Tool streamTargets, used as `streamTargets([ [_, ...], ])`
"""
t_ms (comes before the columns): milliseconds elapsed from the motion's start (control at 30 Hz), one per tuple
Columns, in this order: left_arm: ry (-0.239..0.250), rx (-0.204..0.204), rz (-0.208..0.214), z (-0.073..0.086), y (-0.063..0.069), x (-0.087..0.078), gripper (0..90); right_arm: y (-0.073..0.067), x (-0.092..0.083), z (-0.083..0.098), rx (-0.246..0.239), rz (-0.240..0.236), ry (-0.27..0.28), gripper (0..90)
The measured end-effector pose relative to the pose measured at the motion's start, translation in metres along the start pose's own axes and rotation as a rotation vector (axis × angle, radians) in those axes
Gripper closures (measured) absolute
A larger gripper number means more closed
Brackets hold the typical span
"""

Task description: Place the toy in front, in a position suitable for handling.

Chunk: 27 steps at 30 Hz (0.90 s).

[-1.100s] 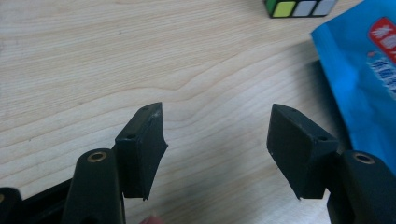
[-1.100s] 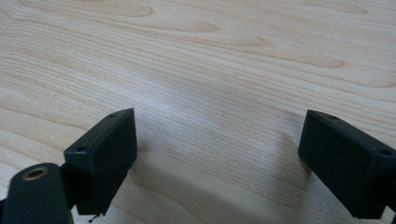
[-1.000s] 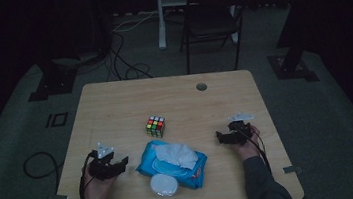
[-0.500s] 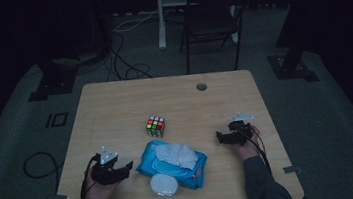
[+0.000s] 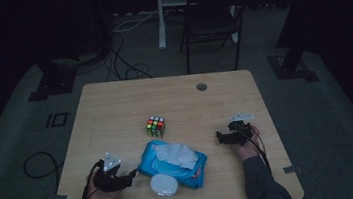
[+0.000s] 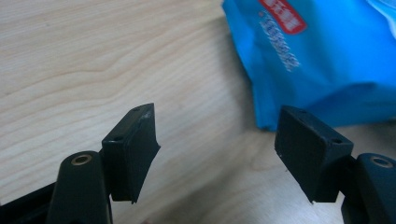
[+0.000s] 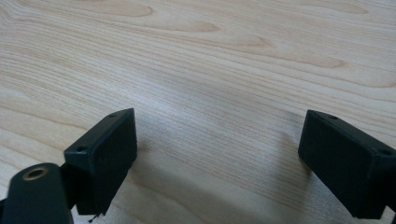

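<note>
From the high view, the left tongs [image 5: 131, 174] are lying just beside the blue wipes pack [image 5: 172, 164] on the worktop [image 5: 115, 106]; the right tongs [image 5: 217, 136] are resting well apart. In the left gripper view, the jaws are gaping wide, pack [image 6: 322, 51] ahead. In the right gripper view, the jaws are gaping wide over bare wood.

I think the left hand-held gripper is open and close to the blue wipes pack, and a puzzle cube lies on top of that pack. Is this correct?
Not quite. The puzzle cube does not lie on the blue wipes pack; it stands on the table beyond the pack, apart from it, as the high view shows. The rest holds: the left hand-held gripper is open and close to the pack's corner.
</note>
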State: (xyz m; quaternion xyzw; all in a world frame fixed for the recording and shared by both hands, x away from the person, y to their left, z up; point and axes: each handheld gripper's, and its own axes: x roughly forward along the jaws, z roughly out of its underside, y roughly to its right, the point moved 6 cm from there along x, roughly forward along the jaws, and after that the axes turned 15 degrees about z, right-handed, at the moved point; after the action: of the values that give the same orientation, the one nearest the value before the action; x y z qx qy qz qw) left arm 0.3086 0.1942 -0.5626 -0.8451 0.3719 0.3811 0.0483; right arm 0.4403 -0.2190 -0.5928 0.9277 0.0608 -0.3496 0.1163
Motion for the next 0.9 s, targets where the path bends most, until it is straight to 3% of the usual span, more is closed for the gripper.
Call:
streamTargets([
  [233, -0.01, 0.027, 0.032, -0.004, 0.009, 0.008, 29.6, 0.0, 0.0, 0.0, 0.0, 0.0, 0.001, 11.5],
  [633, -0.02, 0.031, 0.061, -0.01, 0.013, 0.02, 61.9, 0.0, 0.0, 0.0, -0.001, 0.0, 0.001, 11.5],
  [733, -0.04, 0.039, 0.05, -0.01, 0.014, 0.022, 74.4, 0.0, 0.0, 0.0, -0.001, 0.0, 0.001, 11.5],
  [767, -0.043, 0.045, 0.04, -0.01, 0.014, 0.024, 74.4, 0.0, 0.0, 0.0, -0.001, 0.0, 0.001, 11.5],
  [800, -0.046, 0.052, 0.039, -0.011, 0.014, 0.024, 81.2, 0.0, 0.0, 0.0, -0.001, 0.0, 0.001, 11.5],
  [900, -0.047, 0.058, 0.037, -0.011, 0.015, 0.024, 87.6, 0.0, 0.0, 0.0, -0.001, 0.0, 0.001, 11.5],
])
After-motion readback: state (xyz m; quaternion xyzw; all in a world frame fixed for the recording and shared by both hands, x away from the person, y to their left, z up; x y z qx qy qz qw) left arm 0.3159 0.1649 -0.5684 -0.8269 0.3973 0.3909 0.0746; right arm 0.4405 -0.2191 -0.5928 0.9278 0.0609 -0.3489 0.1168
